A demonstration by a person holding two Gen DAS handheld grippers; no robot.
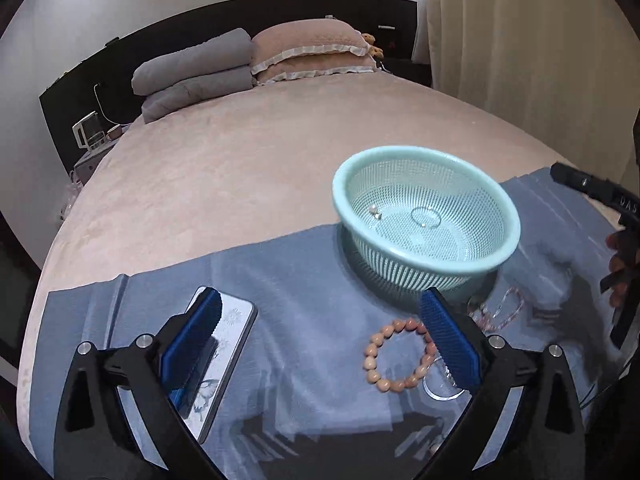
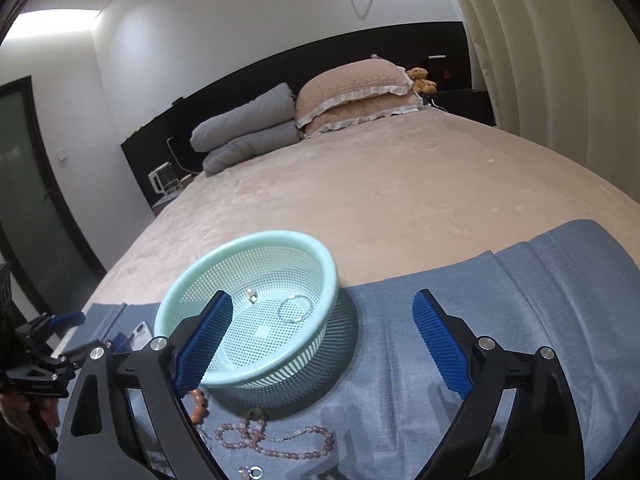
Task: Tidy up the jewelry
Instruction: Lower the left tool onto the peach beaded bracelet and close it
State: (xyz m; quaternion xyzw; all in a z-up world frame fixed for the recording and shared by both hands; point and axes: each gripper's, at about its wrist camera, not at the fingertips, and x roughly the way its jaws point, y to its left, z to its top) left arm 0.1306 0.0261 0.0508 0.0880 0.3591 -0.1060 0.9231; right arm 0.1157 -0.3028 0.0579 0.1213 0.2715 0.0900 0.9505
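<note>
- Basket [image 1: 494, 264], mint-green perforated plastic, round: set upright on a blue cloth [image 1: 304, 280] spread across the near part of a bed [image 1: 248, 168].
- Basket contents: a thin ring-shaped bangle [image 2: 295, 309] and a small pearl piece [image 2: 251, 295] are seen lying on the basket floor, apart from each other.
- Orange bead bracelet [image 1: 398, 354]: laid flat on the cloth in front of the basket, partly covered by the left gripper's right-hand finger.
- Pink bead strand [image 2: 276, 438]: laid loosely on the cloth just before the basket, its nearer end looped.
- Small silver ring [image 2: 251, 471]: placed on the cloth nearer than the pink strand, at the frame's lower edge.
- Clear bangle [image 1: 440, 390]: lies just beside the orange bracelet, largely hidden by the same finger.
- Left gripper [image 1: 320, 340]: fingers spread wide, nothing held; hung above the cloth.
- Right gripper [image 2: 328, 344]: fingers spread wide, nothing held; its left-hand finger overlaps the basket rim in view.
- Phone [image 1: 230, 354], patterned case: laid on the cloth, well left of the basket, partly behind the left gripper's finger.
- Pillows [image 2: 352, 98] and a folded grey quilt [image 2: 248, 128]: stacked at the dark headboard, well apart from the jewelry.
</note>
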